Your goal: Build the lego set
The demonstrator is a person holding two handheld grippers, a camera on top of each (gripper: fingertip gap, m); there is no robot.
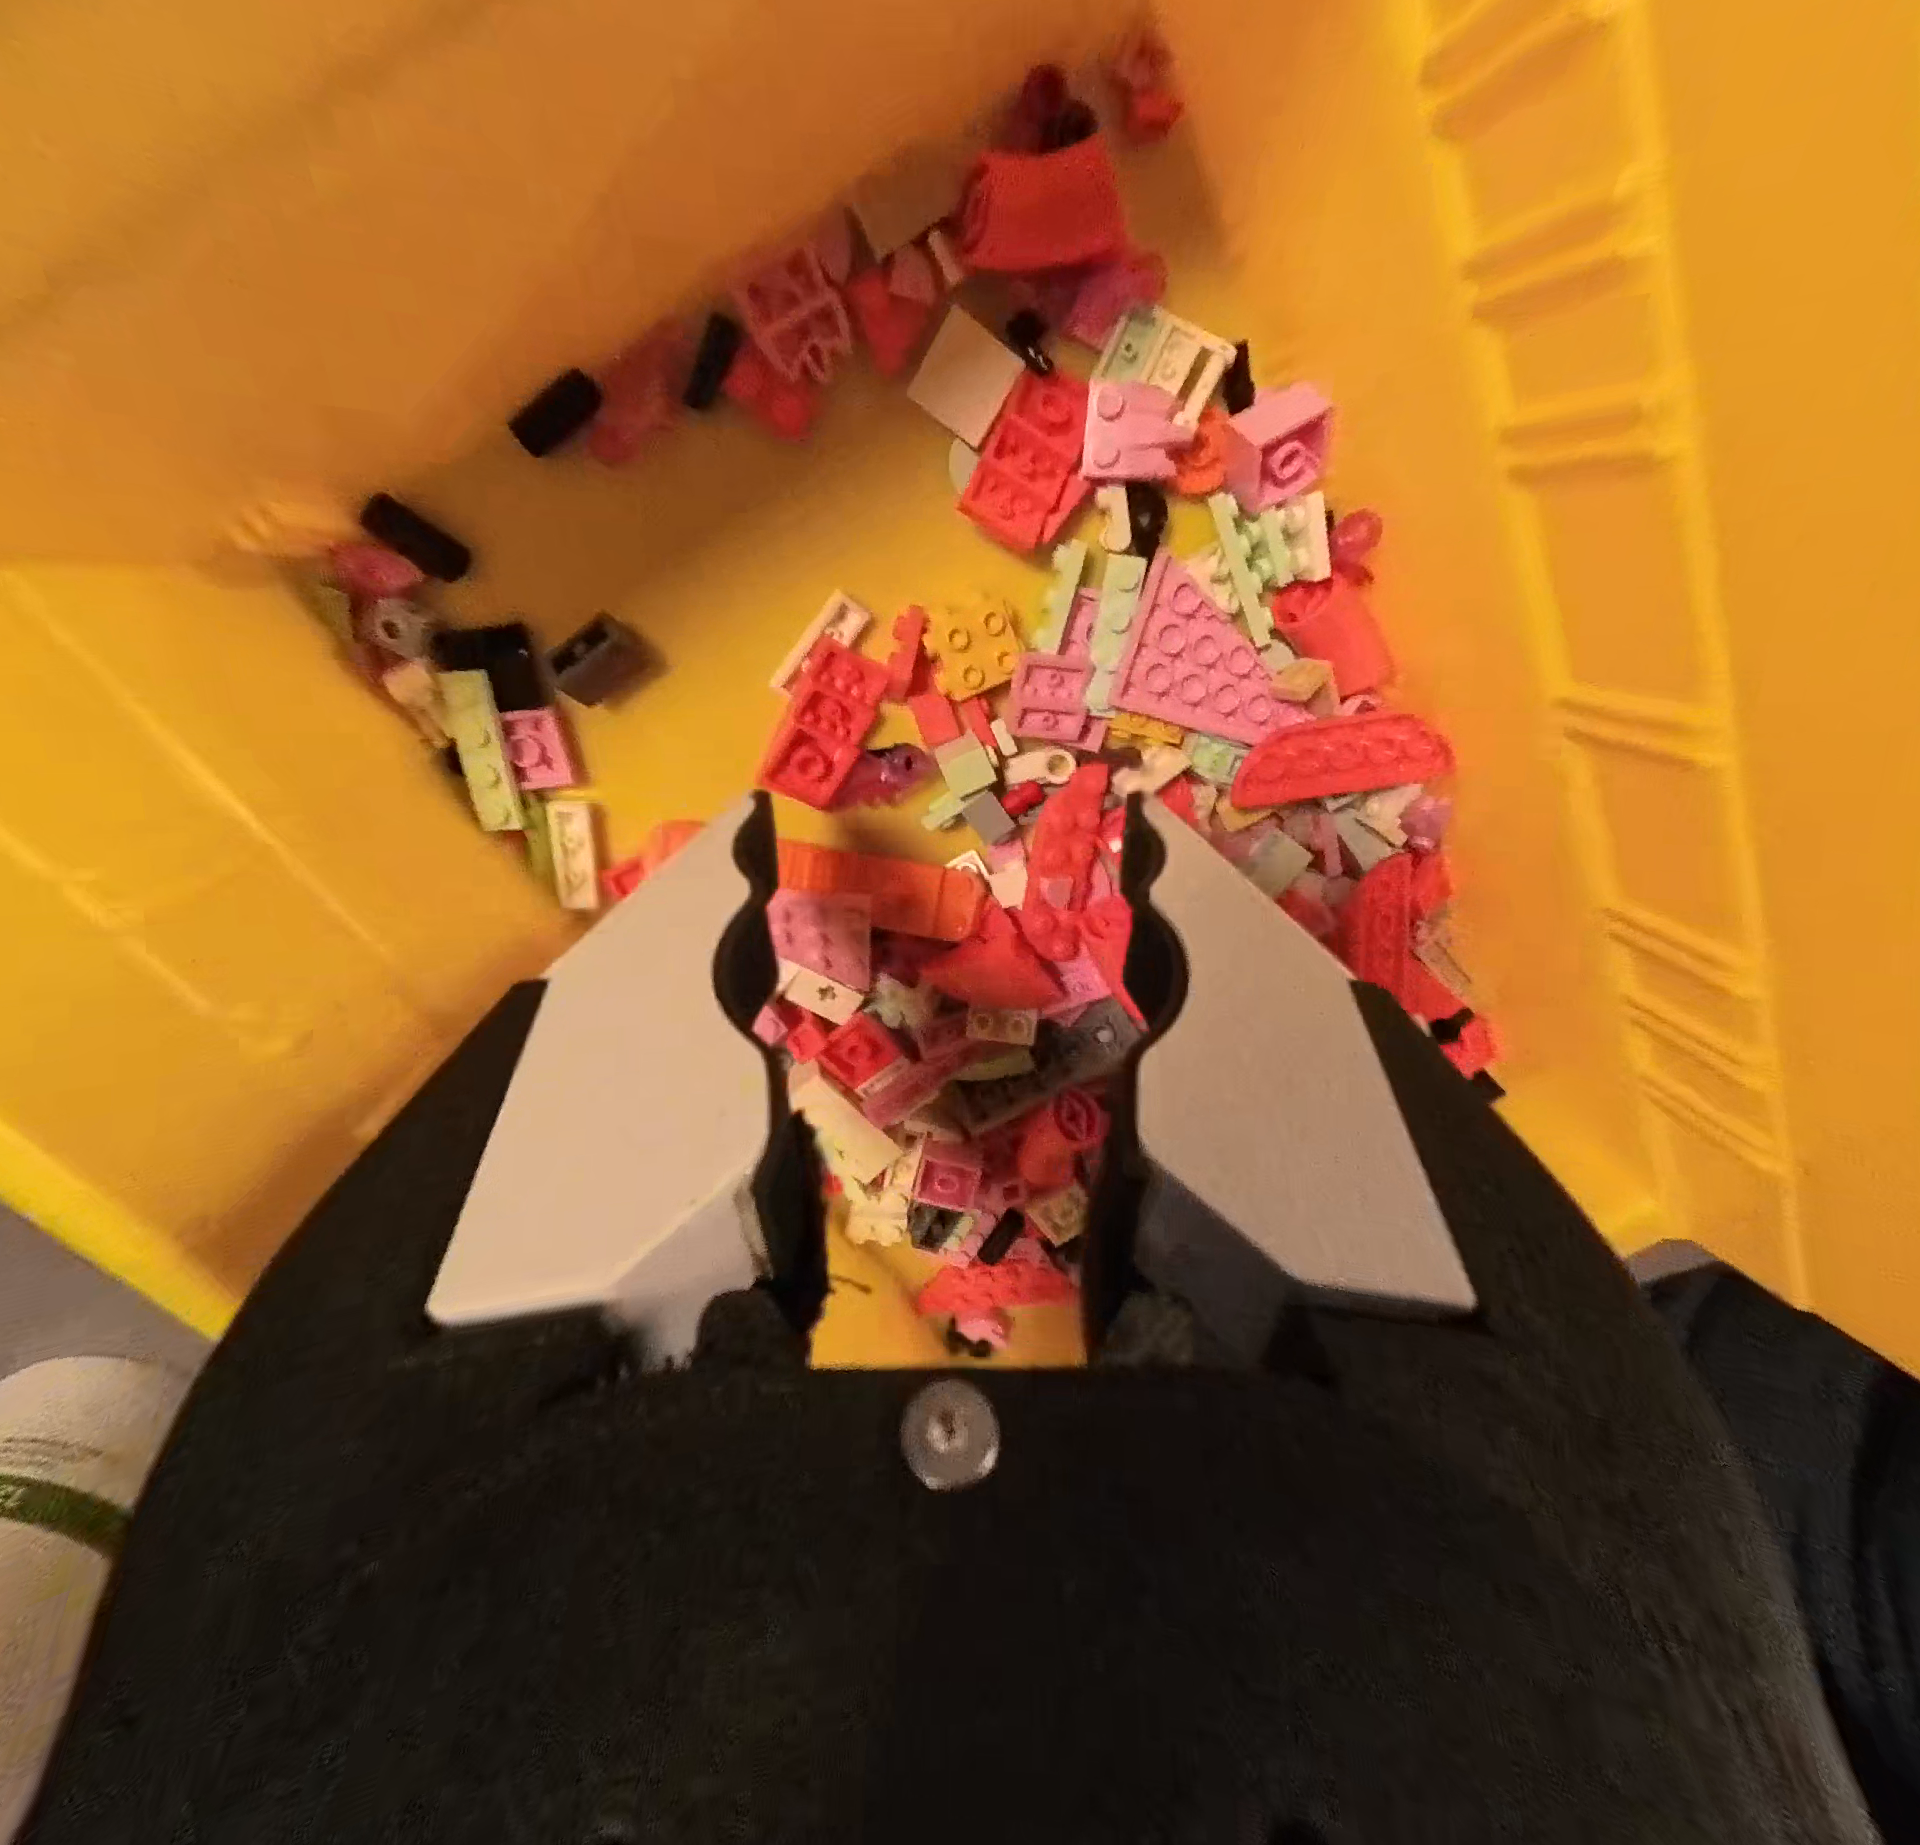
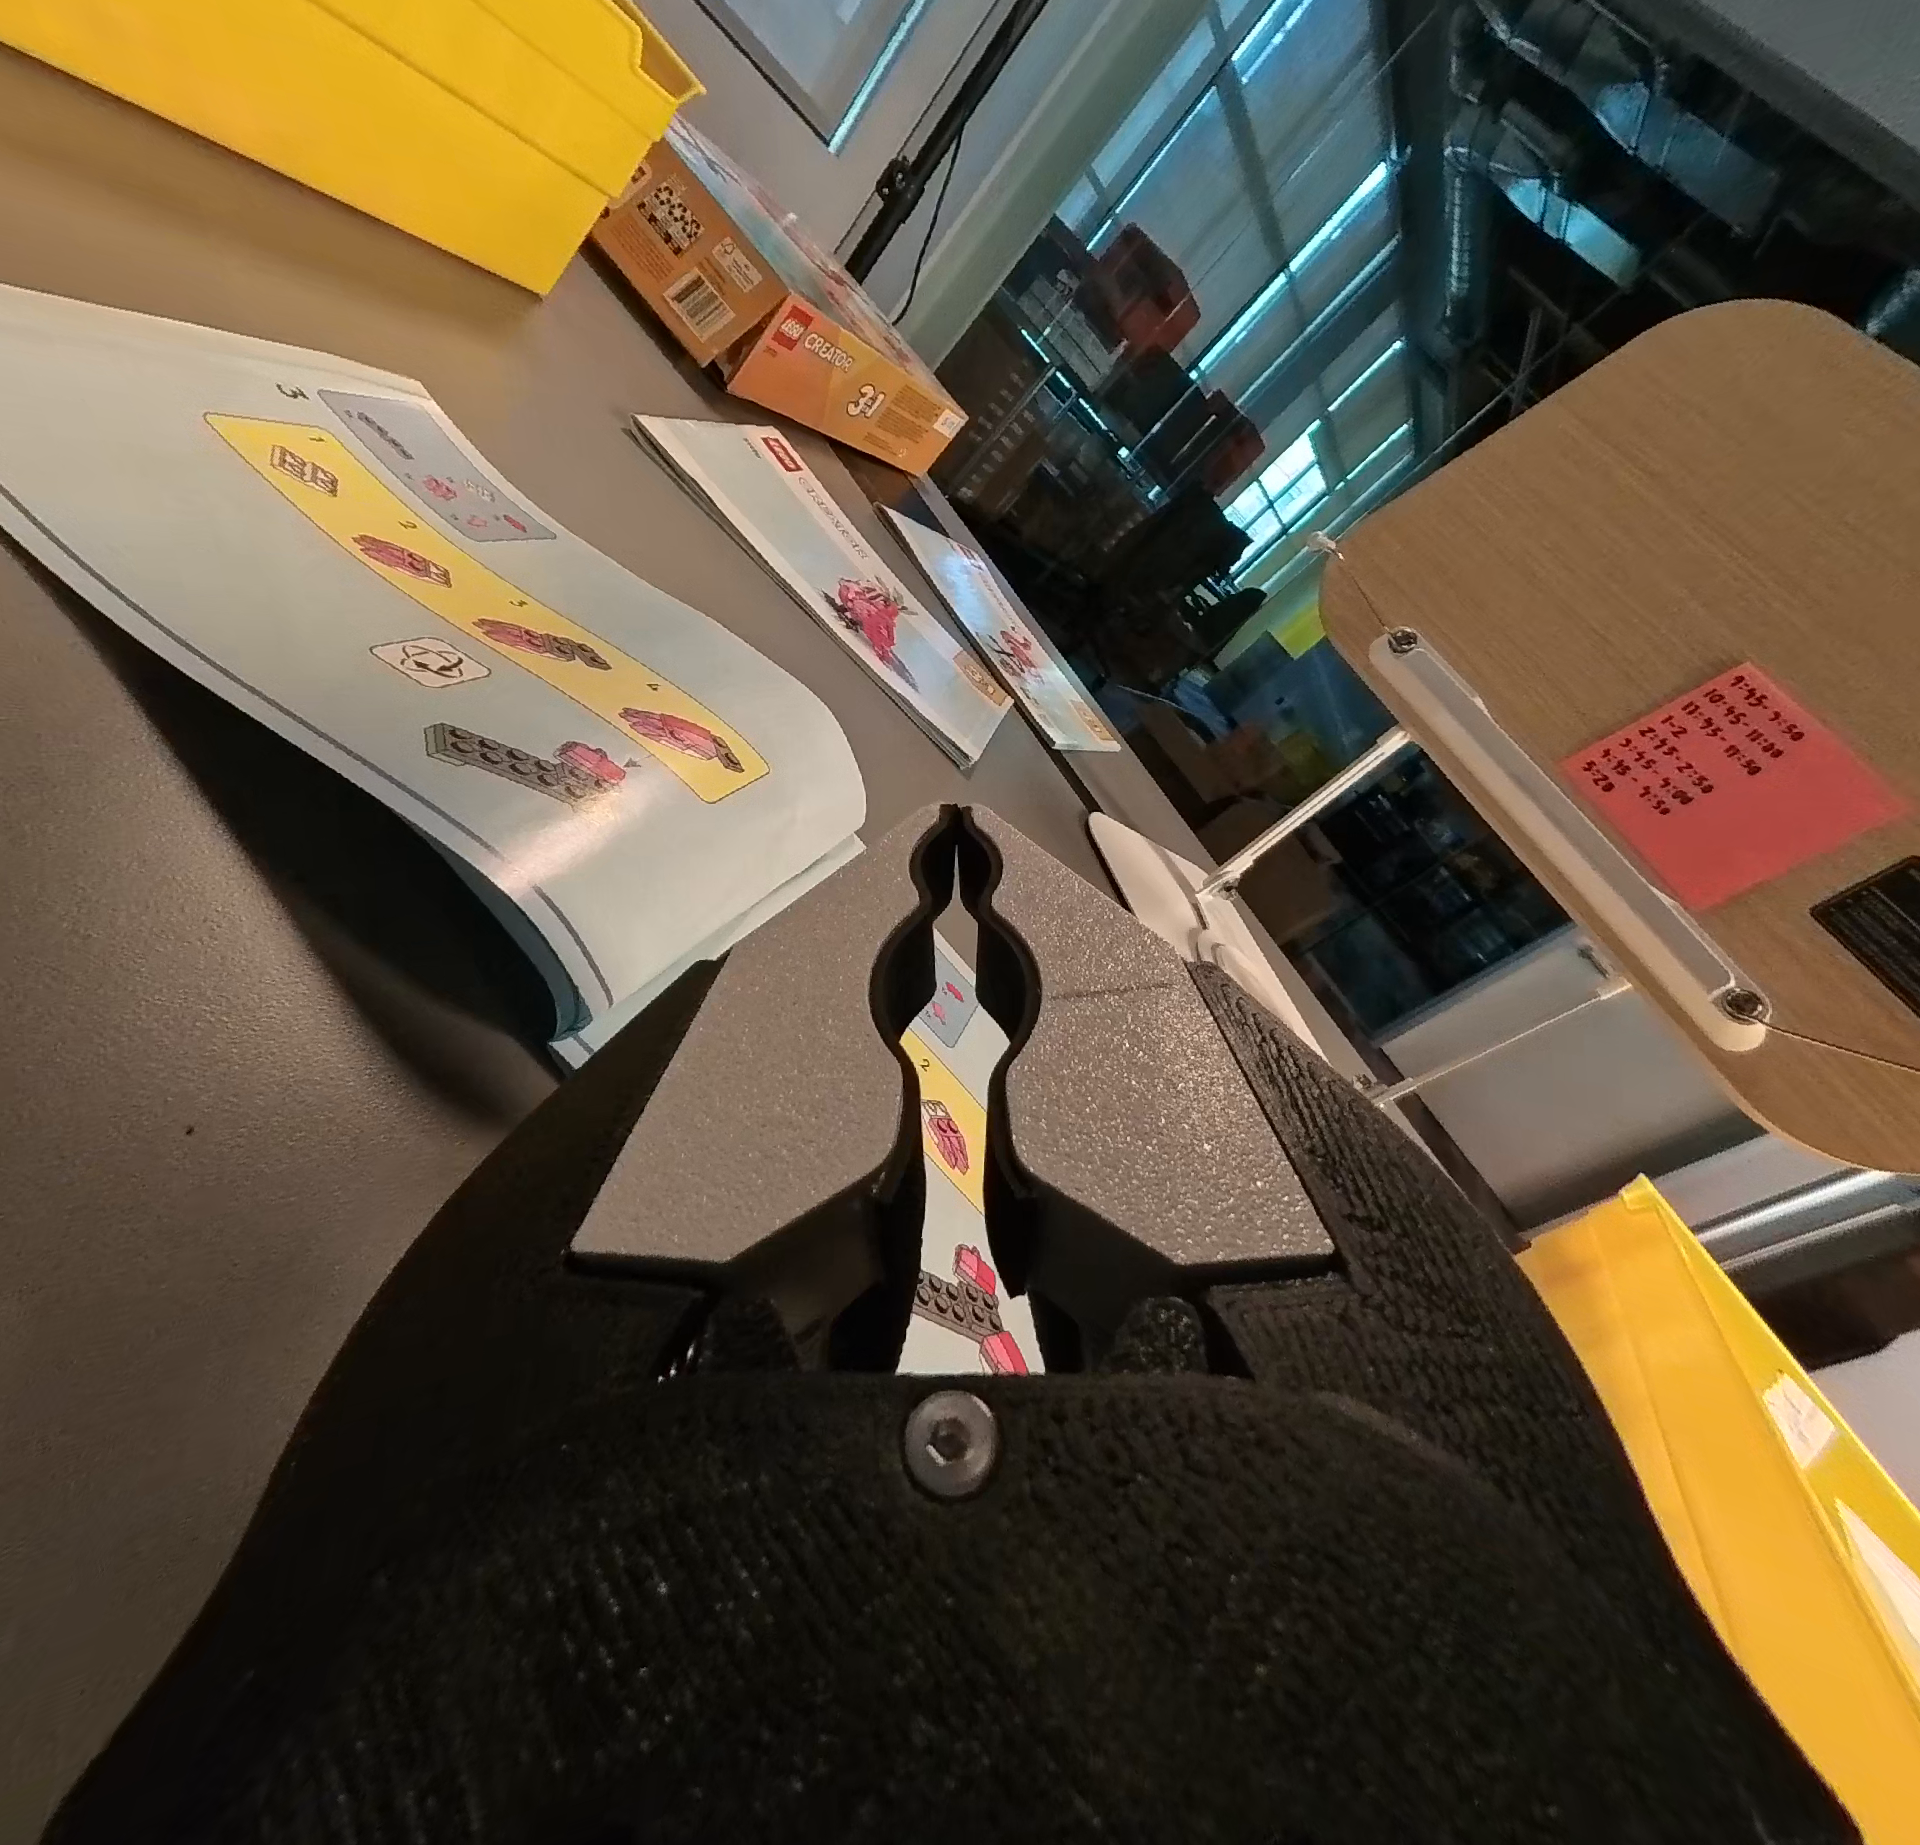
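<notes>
My left gripper (image 1: 948, 819) is open inside a yellow bin (image 1: 416, 185), with its fingers spread above a pile of small toy bricks (image 1: 1143, 673) in red, pink, pale green and white. Between the fingers lie an orange long piece (image 1: 883, 886) and a red wing plate (image 1: 1070, 881). Neither pad presses on any brick. My right gripper (image 2: 958, 819) is shut with its tips touching and nothing between them. It hovers low over the edge of an open instruction booklet (image 2: 416, 590) on a grey table (image 2: 208, 964).
Black and dark bricks (image 1: 499, 652) lie loose along the bin's left wall. On the table are stacked yellow bins (image 2: 364, 81), an orange toy box (image 2: 810, 341) and two closed booklets (image 2: 831, 569). Another yellow bin (image 2: 1714, 1432) and a wooden panel (image 2: 1662, 569) with a red note are at right. Across from one pair of fingers to the other is roughly 40 cm. The wooden panel (image 2: 1662, 569) lies some 40 cm from my right tips, 55 cm from my left tips.
</notes>
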